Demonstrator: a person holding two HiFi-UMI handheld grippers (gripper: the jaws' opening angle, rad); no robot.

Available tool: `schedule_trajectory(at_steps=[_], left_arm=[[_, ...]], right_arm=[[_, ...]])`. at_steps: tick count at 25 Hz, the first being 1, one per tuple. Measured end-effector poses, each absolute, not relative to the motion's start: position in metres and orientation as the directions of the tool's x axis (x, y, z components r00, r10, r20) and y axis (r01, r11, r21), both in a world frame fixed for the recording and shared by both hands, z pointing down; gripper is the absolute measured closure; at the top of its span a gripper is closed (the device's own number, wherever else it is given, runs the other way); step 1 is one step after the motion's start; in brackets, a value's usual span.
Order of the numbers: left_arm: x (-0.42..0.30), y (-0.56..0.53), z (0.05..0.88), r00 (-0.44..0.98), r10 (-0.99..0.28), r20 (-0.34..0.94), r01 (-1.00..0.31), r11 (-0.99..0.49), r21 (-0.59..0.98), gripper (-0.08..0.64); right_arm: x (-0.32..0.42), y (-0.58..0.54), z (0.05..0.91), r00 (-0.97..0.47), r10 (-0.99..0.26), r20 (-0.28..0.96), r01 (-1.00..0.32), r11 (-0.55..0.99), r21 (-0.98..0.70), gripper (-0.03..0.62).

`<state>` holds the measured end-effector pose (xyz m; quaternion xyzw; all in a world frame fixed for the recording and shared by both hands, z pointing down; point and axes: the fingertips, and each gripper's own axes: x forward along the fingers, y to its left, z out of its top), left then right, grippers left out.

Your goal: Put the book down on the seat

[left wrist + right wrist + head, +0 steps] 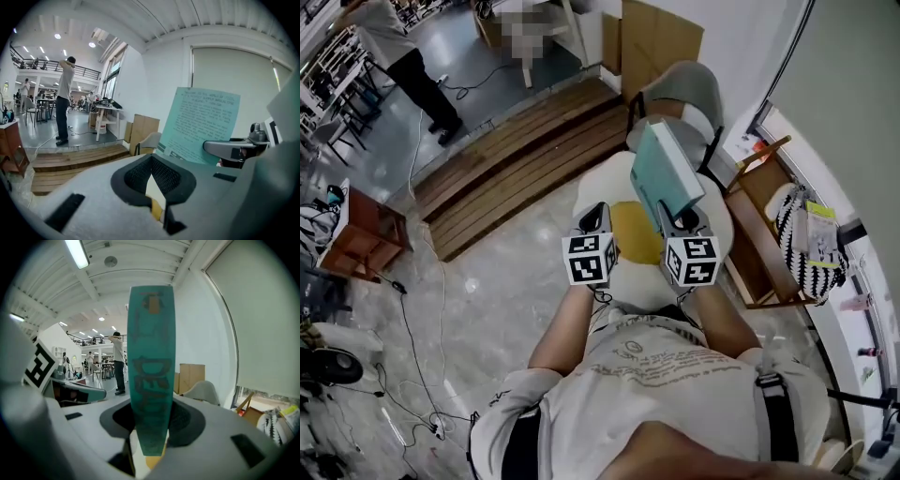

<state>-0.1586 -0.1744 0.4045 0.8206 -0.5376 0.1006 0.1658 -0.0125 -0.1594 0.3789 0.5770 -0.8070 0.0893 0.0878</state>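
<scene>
A thin teal book [666,173] stands upright on edge over a white round seat [717,225] with a yellow cushion [636,234]. My right gripper [677,217] is shut on the book's lower edge. In the right gripper view its spine [151,371] rises straight up from between the jaws. My left gripper [598,214] hovers beside it to the left, over the seat, shut and empty. The left gripper view shows the book's back cover [201,124] and the right gripper's body [234,150] to the right.
A grey shell chair [680,94] stands behind the seat. Wooden steps [516,159] run at the back left. A wooden rack [759,234] with a striped bag [802,248] is close on the right. A person [403,56] stands far left; cables lie on the floor.
</scene>
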Motion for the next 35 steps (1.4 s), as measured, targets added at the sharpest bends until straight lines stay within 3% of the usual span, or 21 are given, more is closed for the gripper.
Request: schedule_trajectory(at_steps=[10, 22, 29, 35], left_arm=[[-0.136, -0.199, 0.417, 0.345, -0.853, 0.391, -0.939, -0.315, 0.14, 0.54], [-0.097, -0.228, 0.469, 0.318, -0.809, 0.495, -0.948, -0.261, 0.183, 0.54], [-0.071, -0.234, 0.527, 0.322, -0.754, 0.573, -0.946, -0.226, 0.234, 0.54], [-0.057, -0.224, 0.574, 0.32, -0.699, 0.639, -0.947, -0.205, 0.249, 0.54]], right_arm=[[0.013, -0.2, 0.398, -0.381, -0.885, 0.267, -0.924, 0.378, -0.064, 0.434], [0.055, -0.237, 0.462, -0.422, -0.812, 0.404, -0.904, 0.408, -0.125, 0.433], [0.086, -0.24, 0.534, -0.441, -0.726, 0.528, -0.896, 0.393, -0.207, 0.433], [0.084, -0.219, 0.598, -0.598, -0.565, 0.569, -0.797, 0.495, -0.347, 0.434]])
